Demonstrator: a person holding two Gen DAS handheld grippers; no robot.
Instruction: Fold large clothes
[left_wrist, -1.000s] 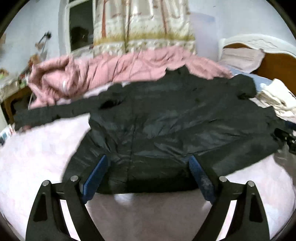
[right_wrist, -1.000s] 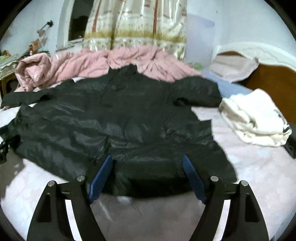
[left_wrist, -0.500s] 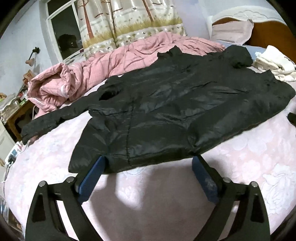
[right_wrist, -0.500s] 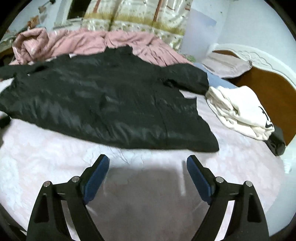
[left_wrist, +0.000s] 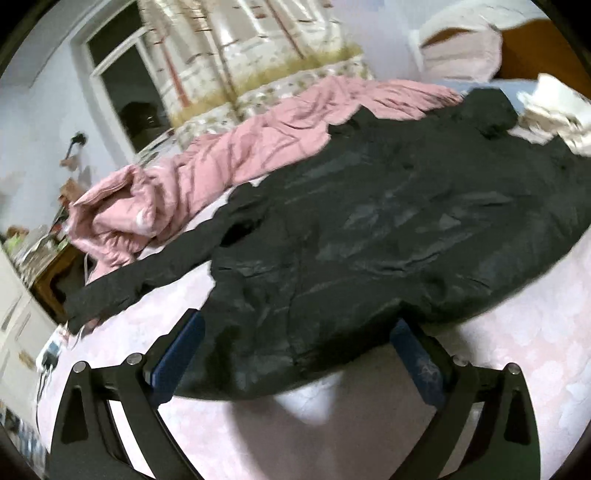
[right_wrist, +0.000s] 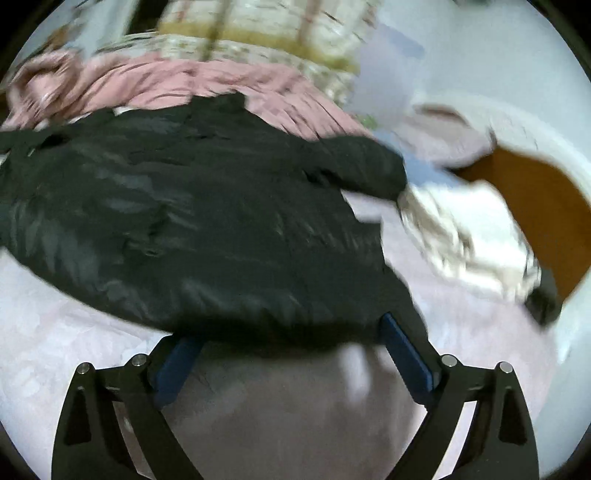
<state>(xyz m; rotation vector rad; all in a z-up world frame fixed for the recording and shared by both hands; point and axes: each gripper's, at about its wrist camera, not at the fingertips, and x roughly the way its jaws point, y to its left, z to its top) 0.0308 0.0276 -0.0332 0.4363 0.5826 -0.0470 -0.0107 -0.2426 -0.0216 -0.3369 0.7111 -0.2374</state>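
A large black padded jacket lies spread flat on the pink bed sheet, one sleeve stretched out to the left. My left gripper is open at the jacket's near hem, and its blue pads stand wide on either side of the hem without pressing it. In the right wrist view the same jacket fills the left and middle. My right gripper sits at the hem near the jacket's right corner. Its jaws are opening and the pads grip nothing.
A rumpled pink quilt lies behind the jacket. A pile of white clothes and a small dark object lie right of it, by the wooden headboard. A pillow is at the bed's head and a wooden nightstand stands at the left.
Both grippers have spread wider. Half a second ago they stood back over bare sheet; now both are up against the jacket's hem again. Both views have rolled and are blurred.
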